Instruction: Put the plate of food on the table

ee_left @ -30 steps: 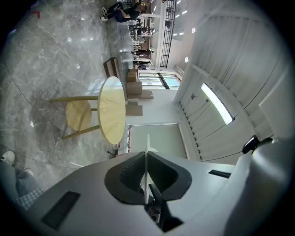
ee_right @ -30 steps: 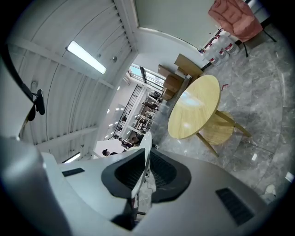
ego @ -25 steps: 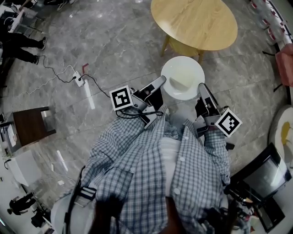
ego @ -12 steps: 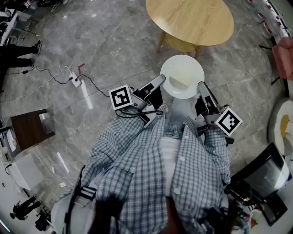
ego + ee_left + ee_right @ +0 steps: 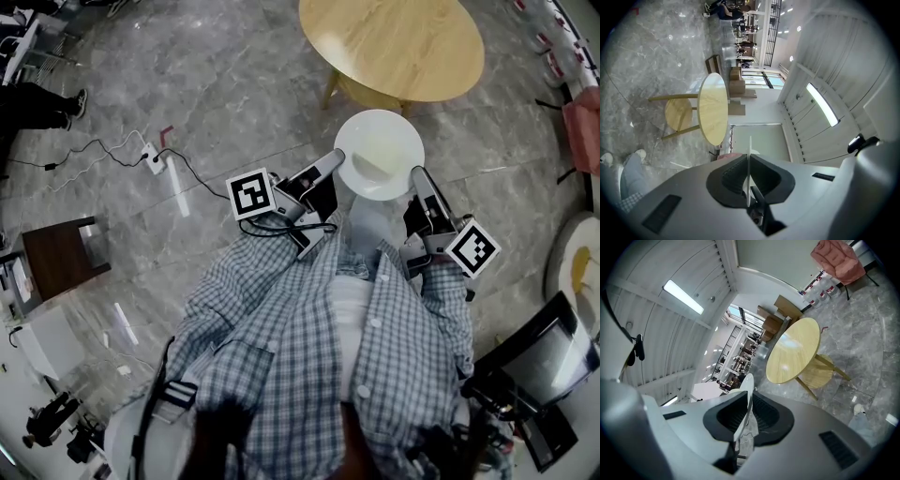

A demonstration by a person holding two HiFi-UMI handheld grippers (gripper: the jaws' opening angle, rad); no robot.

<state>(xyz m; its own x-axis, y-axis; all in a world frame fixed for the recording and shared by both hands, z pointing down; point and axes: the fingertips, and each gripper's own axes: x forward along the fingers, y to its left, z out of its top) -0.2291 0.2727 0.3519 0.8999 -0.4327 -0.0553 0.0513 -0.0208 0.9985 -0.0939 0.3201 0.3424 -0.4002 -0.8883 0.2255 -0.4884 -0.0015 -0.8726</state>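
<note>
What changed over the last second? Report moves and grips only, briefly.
Very little. The plate sits a touch higher in the head view, its far rim slightly nearer the round table; the power strip on the floor slid up-left. Nothing was taken or let go: the left gripper and right gripper stay clamped on opposite rims of the plate.

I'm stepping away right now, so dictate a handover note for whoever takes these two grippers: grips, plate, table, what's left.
Left gripper: shut on the rim of the white plate.
Right gripper: shut on the opposite rim.
Plate held in the air, short of the round wooden table ahead.
Done: plate lifted.
Left: carry it over the tabletop, set it down, open both.
</note>
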